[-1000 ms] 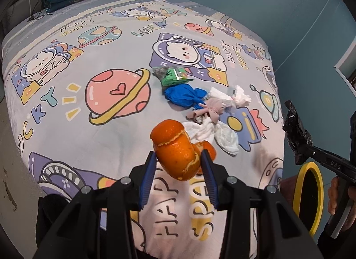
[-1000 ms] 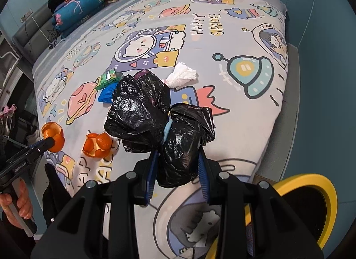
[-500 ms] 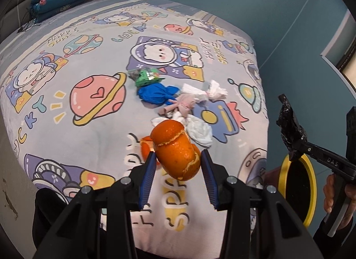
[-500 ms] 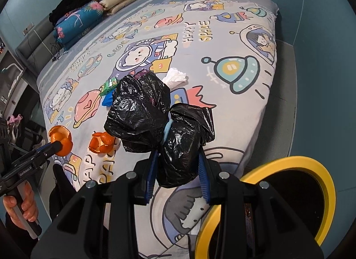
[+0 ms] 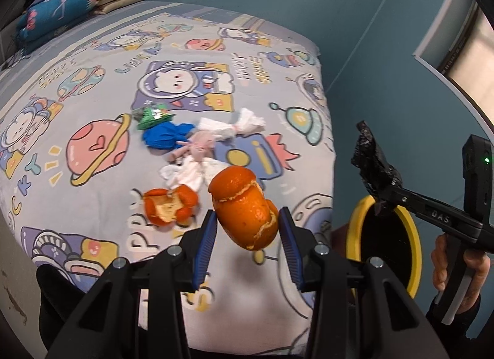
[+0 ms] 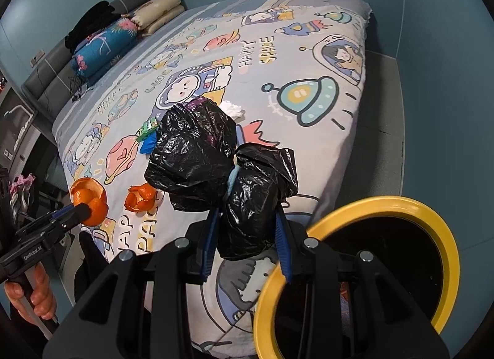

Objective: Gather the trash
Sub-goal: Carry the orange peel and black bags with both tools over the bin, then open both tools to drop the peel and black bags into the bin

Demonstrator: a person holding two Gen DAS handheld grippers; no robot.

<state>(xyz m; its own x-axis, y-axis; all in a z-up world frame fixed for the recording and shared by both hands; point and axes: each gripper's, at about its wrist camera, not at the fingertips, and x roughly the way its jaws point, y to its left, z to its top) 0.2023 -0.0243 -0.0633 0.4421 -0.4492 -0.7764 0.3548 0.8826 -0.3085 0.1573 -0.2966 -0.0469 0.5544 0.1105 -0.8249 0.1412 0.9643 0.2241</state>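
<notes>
Gripping orange peel (image 5: 247, 210) in left claw (image 5: 247, 235), right claw (image 6: 247, 235) clamping black bag (image 6: 222, 164), bin (image 6: 444, 235) interior dark.

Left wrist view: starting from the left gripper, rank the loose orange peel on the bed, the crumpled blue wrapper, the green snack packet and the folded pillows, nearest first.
1. Loose orange peel, on the bedspread just left of the left gripper.
2. Crumpled blue wrapper, mid-bed among the tissues.
3. Green snack packet, touching the wrapper's far side.
4. Folded pillows, at the head of the bed.
</notes>
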